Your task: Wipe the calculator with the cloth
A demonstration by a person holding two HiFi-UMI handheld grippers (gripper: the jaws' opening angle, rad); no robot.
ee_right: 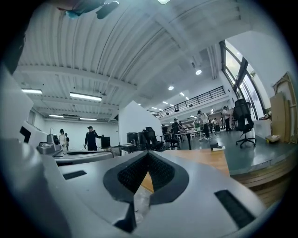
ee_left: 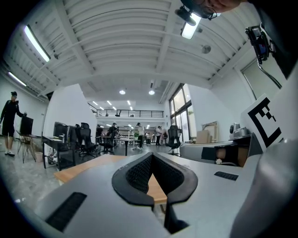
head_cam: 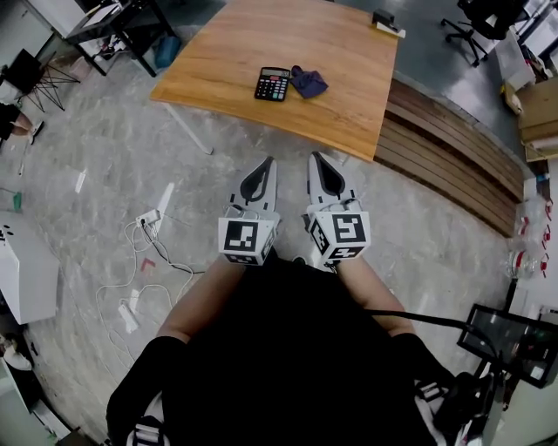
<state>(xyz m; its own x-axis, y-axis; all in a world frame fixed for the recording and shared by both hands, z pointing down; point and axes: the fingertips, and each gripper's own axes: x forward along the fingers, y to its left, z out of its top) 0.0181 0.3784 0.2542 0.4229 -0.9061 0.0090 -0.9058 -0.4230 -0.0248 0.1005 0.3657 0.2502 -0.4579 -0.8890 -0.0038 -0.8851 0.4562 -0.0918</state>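
Note:
A black calculator (head_cam: pixel 272 84) lies on the wooden table (head_cam: pixel 261 43), with a crumpled dark blue cloth (head_cam: pixel 309 83) just to its right, touching or nearly touching it. Both grippers hang side by side over the floor in front of the table's near edge, well short of the calculator. The left gripper (head_cam: pixel 266 165) is shut and empty, and so is the right gripper (head_cam: pixel 317 161). In the left gripper view the jaws meet (ee_left: pixel 151 155) with the table edge (ee_left: pixel 79 169) beyond. The right gripper view shows its closed tips (ee_right: pixel 148 154) and the tabletop (ee_right: pixel 205 158) ahead.
White cables and a power strip (head_cam: pixel 144 226) lie on the stone floor at left. A white box (head_cam: pixel 26 270) stands at far left. Wooden steps (head_cam: pixel 453 157) run along the right. A small object (head_cam: pixel 385 22) sits at the table's far corner. Office chairs and people (ee_left: pixel 111 132) are in the distance.

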